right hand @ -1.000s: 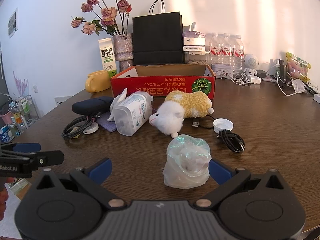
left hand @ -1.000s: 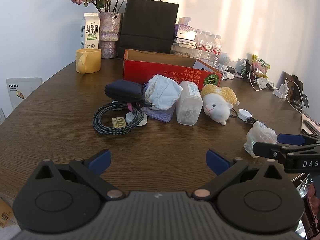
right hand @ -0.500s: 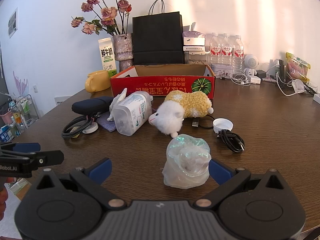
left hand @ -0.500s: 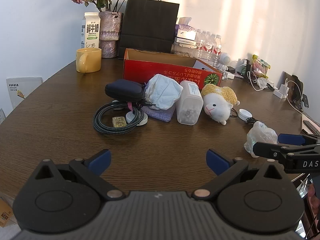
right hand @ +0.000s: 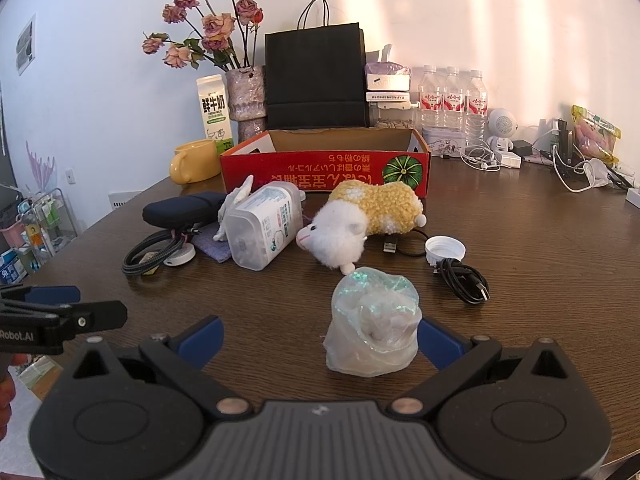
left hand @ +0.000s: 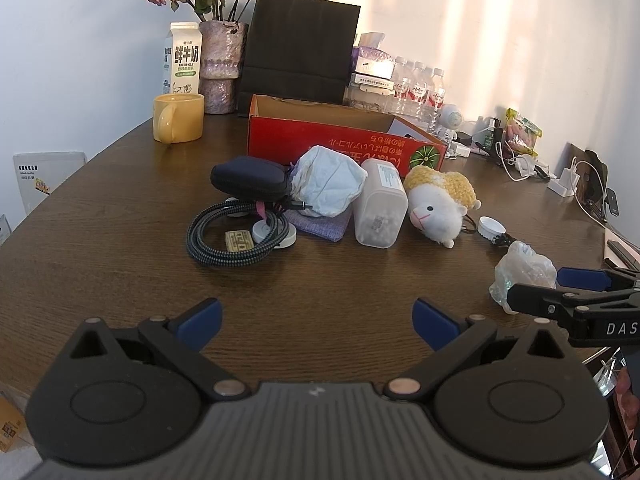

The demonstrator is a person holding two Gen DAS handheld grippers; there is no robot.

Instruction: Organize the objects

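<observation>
On the bench [left hand: 100,240], the left view shows, from left to right, a mug [left hand: 178,123], a coiled cable [left hand: 236,232] below a dark case [left hand: 250,178], a white cloth [left hand: 326,186], a jar [left hand: 380,210] on its side, a plush sheep [left hand: 438,204], and a plastic bag [left hand: 520,268]. The red box [left hand: 340,140] stands open behind them. The left claw [left hand: 316,320] hangs over bare wood, its blue pads wide apart, holding nothing.

Only the right view shows a white cap [right hand: 445,249] with a black USB cable [right hand: 464,280] just beside it, right of the sheep [right hand: 360,216]. There the right claw [right hand: 318,338] is spread wide around the bag [right hand: 374,330], whose right side hides part of the right pad; whether they touch cannot be told.
</observation>
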